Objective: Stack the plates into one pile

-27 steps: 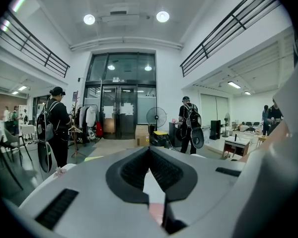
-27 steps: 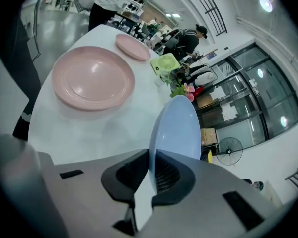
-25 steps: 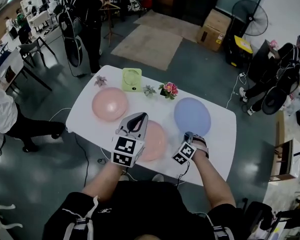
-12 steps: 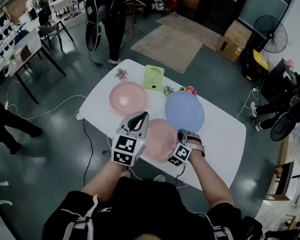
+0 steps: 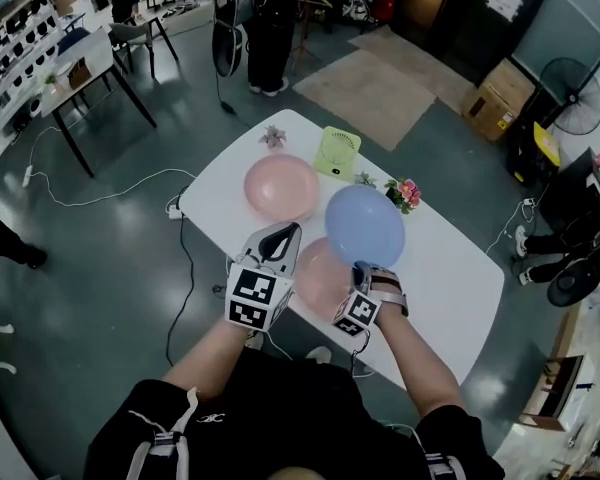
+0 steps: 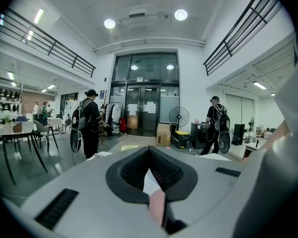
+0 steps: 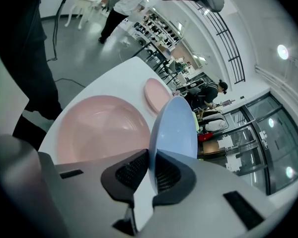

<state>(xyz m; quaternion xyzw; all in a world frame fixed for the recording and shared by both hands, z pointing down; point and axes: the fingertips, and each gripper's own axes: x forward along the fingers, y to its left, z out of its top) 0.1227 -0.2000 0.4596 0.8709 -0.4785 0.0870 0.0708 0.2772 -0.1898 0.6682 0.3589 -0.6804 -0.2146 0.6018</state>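
Right gripper (image 7: 151, 155) pinching rim of blue plate (image 5: 365, 223), held tilted over near pink plate (image 5: 318, 276). Left gripper (image 5: 283, 236) fingers pressed together, empty, by that plate's left edge.

- Round ceiling lamps (image 6: 109, 23) give bright, even light from above.
- The head view is dimmer and greyish, with strongly bent edges.
- Both gripper views have dark rounded corners and soft nearest surfaces.

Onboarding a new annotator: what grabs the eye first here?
A round pale-blue plate, pinched by its rim in the right claw, hangs over the nearer round pink plate at the white table's front edge. A second pink plate lies behind, beside a lime-green desk fan.
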